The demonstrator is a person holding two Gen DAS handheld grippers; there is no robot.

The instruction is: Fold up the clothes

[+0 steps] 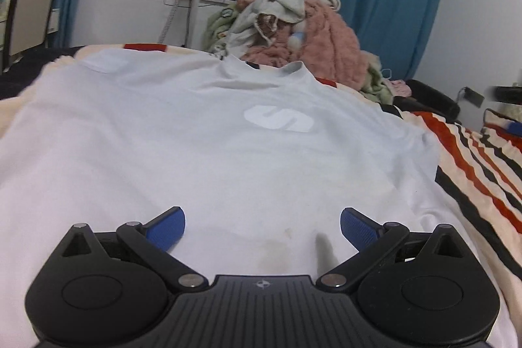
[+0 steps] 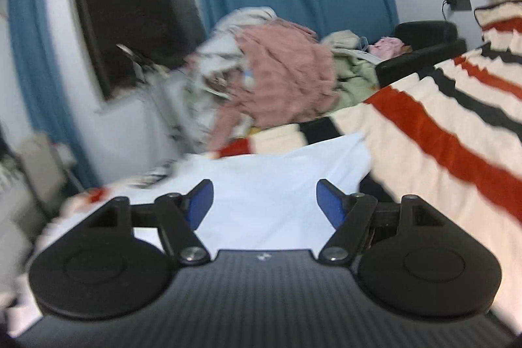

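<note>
The white T-shirt (image 1: 228, 132) lay spread flat across the frame's centre on the striped blanket (image 1: 483, 158), ready for folding; the left gripper (image 1: 262, 229) and right gripper (image 2: 265, 204) hung released, grasping nothing.

A striped blanket (image 1: 483, 158) covers the bed; a white T-shirt (image 1: 202, 152) lies spread flat on it, with heaped clothes (image 1: 313, 44) at the far edge.
</note>
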